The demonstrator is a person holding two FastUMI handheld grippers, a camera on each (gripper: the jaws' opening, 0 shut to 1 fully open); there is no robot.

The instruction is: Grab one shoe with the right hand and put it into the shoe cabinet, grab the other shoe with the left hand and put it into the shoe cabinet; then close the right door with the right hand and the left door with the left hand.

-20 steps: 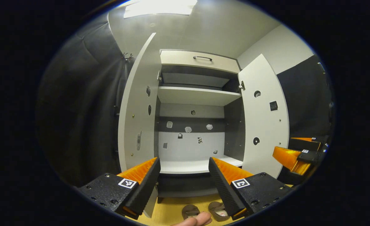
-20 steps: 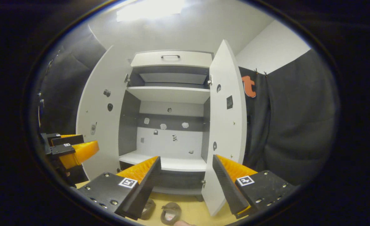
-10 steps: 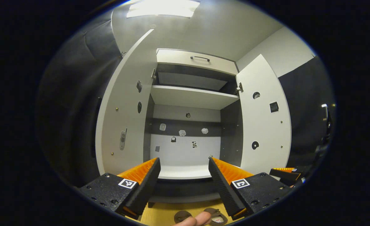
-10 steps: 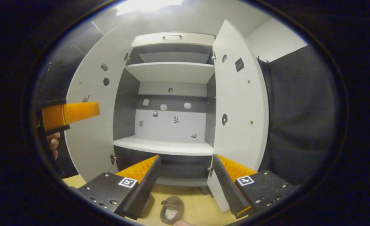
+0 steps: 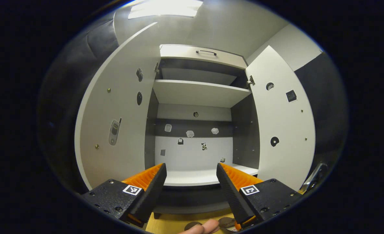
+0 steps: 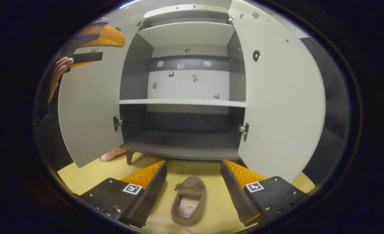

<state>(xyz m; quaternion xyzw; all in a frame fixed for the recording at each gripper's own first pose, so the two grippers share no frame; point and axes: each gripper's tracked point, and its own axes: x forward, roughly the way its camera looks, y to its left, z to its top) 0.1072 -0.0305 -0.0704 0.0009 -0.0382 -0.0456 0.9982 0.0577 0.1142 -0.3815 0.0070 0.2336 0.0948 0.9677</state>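
While the left gripper (image 5: 190,169) holds level and wide before the shoe cabinet (image 5: 198,94), the right gripper (image 6: 193,167) has dipped, spread wide, a brown shoe (image 6: 188,200) lying on the floor at 6 o'clock between its fingers, untouched.

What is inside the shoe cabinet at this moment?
The shoe cabinet holds no shoes: its white shelf and dark bottom board are bare. Small stickers dot the back wall. One brown shoe lies on the floor outside.
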